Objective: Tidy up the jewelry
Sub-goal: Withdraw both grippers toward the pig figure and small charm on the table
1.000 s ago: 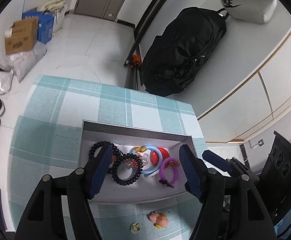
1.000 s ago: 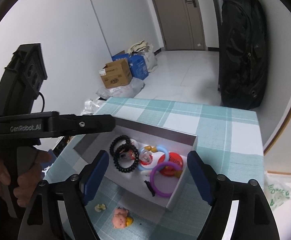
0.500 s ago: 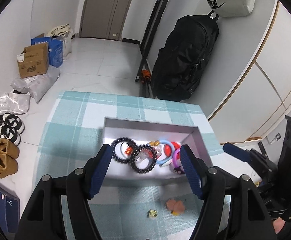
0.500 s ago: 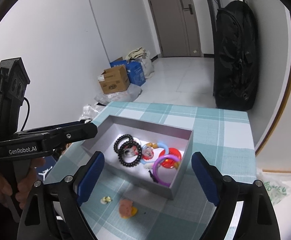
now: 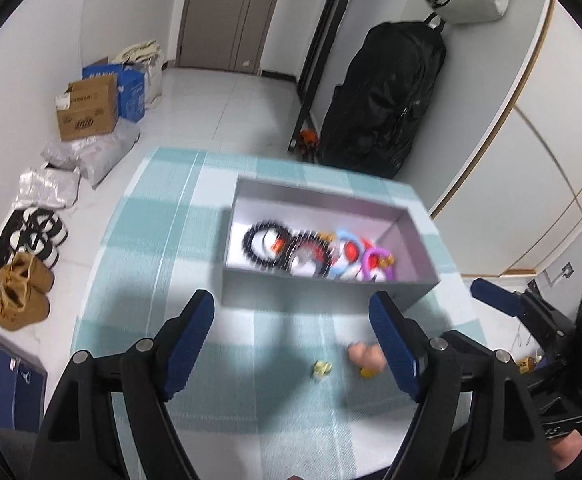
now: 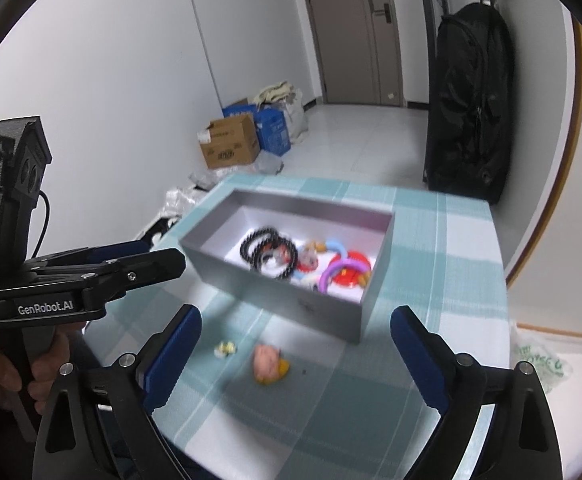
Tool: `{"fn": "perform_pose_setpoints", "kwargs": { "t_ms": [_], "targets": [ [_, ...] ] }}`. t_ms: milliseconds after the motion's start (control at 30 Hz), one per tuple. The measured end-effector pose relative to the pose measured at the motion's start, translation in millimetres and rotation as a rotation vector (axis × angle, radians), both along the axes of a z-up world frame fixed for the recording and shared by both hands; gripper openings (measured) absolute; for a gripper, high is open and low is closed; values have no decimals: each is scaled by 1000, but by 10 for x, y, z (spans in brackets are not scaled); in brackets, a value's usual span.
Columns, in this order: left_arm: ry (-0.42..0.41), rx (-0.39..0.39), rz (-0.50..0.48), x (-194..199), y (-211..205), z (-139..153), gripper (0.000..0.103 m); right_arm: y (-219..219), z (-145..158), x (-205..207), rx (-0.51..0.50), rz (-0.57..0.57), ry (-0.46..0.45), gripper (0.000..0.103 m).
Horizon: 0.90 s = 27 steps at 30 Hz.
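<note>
left gripper (image 5: 293, 336): jaws apart, just widened, nothing between
right gripper (image 6: 295, 354): same
grey box (image 6: 287, 292): 12 o'clock, holds bracelets (image 6: 269, 254)

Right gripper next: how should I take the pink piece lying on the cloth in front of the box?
Judging by its pose, take the pink piece across its rounded pink body, not the small yellow end on its right. Come from above and the near side: it lies flat on the checked cloth, clear of the grey box. The right gripper is open, its jaws just widened, with nothing between them.
</note>
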<state>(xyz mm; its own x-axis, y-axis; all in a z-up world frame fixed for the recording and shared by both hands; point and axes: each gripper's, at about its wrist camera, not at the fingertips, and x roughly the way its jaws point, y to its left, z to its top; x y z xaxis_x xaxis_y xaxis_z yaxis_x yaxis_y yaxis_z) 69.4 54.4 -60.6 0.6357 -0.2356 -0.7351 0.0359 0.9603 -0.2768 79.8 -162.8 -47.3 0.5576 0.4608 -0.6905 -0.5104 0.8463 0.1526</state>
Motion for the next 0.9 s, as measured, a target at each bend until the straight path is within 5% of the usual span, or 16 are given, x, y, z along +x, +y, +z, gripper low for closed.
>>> {"fn": "perform_pose_setpoints", "kwargs": {
  "t_ms": [900],
  "targets": [
    [179, 122, -98, -77, -215, -476, 76, 31, -351, -127, -76, 52, 113, 95]
  ]
}}
